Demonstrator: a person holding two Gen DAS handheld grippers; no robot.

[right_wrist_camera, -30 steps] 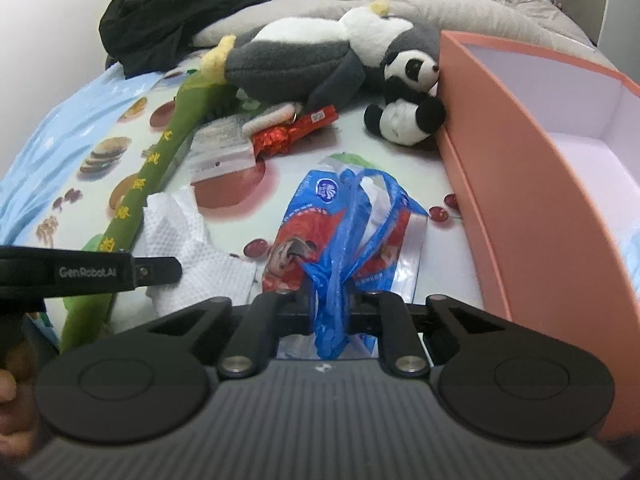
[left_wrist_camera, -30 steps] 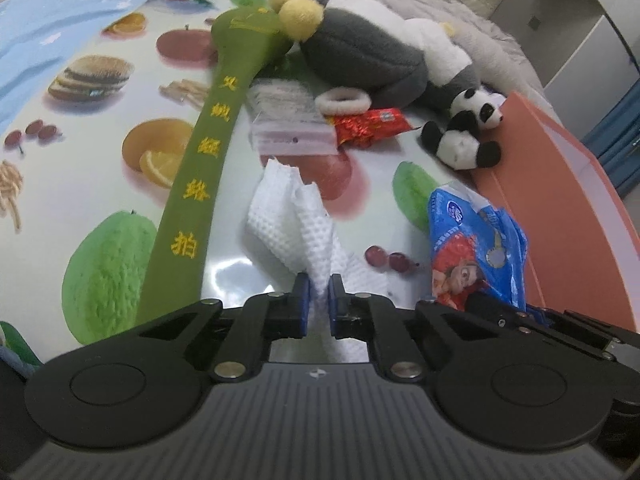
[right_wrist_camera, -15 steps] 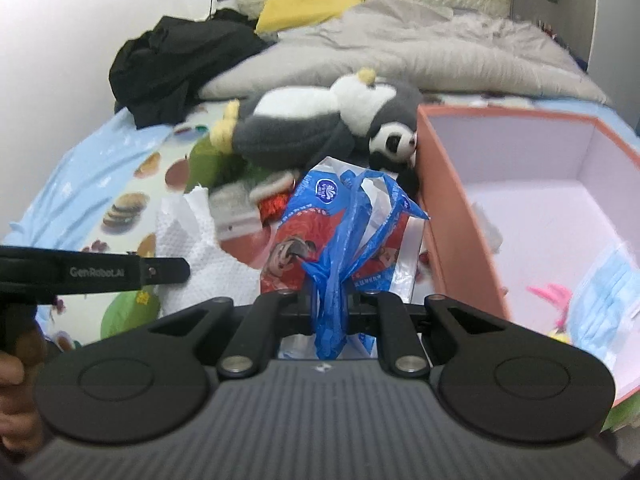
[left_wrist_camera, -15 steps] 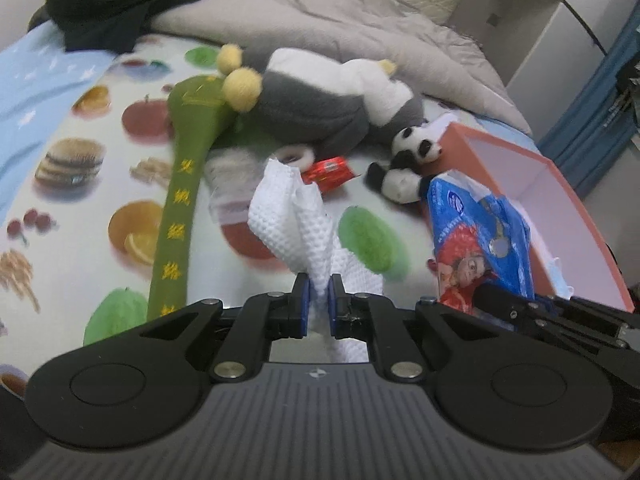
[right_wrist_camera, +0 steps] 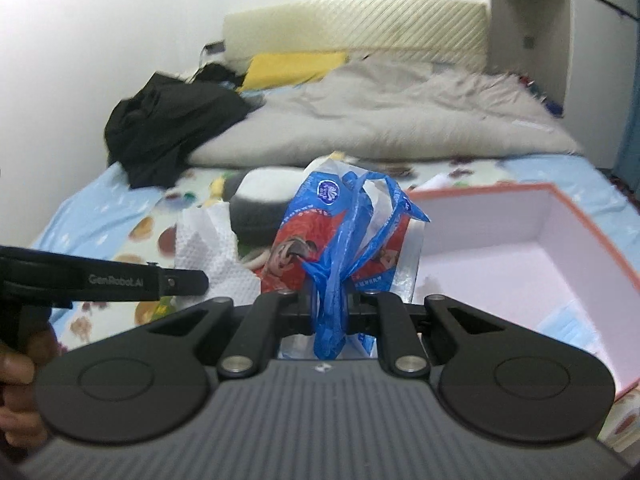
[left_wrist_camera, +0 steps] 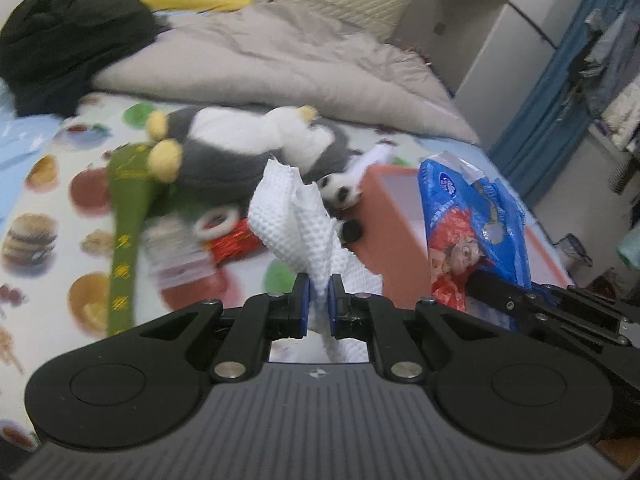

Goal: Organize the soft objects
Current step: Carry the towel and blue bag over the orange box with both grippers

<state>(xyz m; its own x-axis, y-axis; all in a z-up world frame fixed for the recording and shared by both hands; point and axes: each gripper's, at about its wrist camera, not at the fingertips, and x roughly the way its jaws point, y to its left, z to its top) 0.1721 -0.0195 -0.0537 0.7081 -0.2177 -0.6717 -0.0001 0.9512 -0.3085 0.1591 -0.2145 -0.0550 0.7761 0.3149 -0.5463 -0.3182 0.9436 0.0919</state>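
My left gripper [left_wrist_camera: 318, 290] is shut on a white embossed paper towel [left_wrist_camera: 294, 222], which hangs in the air above the bed. My right gripper [right_wrist_camera: 331, 296] is shut on the blue handle of a red-and-blue plastic bag [right_wrist_camera: 340, 224], also lifted clear; the same bag [left_wrist_camera: 474, 228] shows at the right of the left wrist view. The orange box with a pale pink inside [right_wrist_camera: 560, 256] lies open at the right. On the fruit-print sheet [left_wrist_camera: 52, 200] rest a grey-and-white plush [left_wrist_camera: 240, 148], a small panda plush [left_wrist_camera: 344, 194], a long green plush swatter [left_wrist_camera: 124, 248], a white ring [left_wrist_camera: 216, 222] and a red wrapper [left_wrist_camera: 236, 242].
A grey duvet [right_wrist_camera: 400, 120], a black heap of clothes [right_wrist_camera: 168, 120] and a yellow pillow [right_wrist_camera: 292, 66] fill the far half of the bed. A white cabinet [left_wrist_camera: 472, 28] and blue curtain [left_wrist_camera: 560, 92] stand at the right. A hand [right_wrist_camera: 16, 376] holds the left gripper's handle.
Both grippers have risen from the sheet with their loads, the towel and the bag now hanging in the air. The views have tilted up, showing more of the bed's far end and the box's inside.
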